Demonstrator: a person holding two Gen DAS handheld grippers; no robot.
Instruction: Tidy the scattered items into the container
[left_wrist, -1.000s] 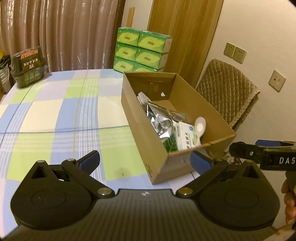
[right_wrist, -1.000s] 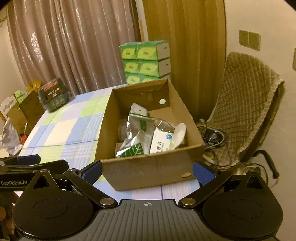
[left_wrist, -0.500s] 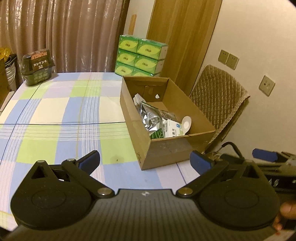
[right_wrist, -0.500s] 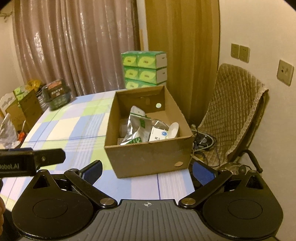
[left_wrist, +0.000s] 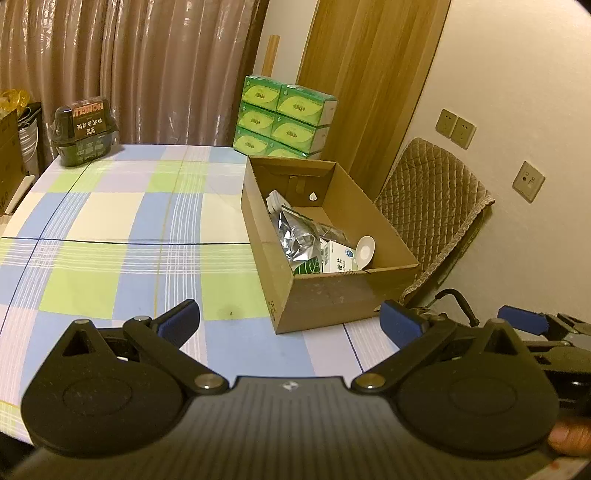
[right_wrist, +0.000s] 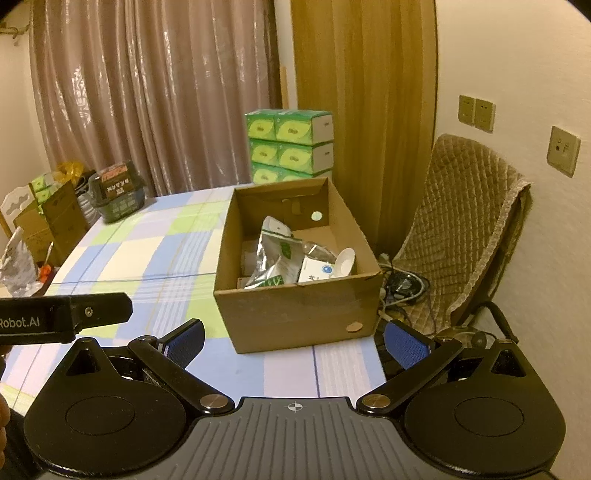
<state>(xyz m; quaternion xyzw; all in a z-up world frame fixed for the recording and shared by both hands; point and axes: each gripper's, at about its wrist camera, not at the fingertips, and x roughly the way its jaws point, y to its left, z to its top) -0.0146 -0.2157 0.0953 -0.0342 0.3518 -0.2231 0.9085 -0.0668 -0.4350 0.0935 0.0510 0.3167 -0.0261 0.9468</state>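
An open cardboard box stands on the checked tablecloth at the table's right edge; it also shows in the right wrist view. Inside lie a silver foil pouch, a white medicine carton and a white spoon; the pouch and carton also show in the right wrist view. My left gripper is open and empty, near the table's front edge, short of the box. My right gripper is open and empty, in front of the box.
Stacked green tissue packs stand behind the box. A dark basket sits at the far left corner. A quilted chair stands right of the table, with cables on the floor. The checked tablecloth spreads left of the box.
Both grippers have pulled back and up from the box, which now looks smaller and farther. Both stay open and empty.
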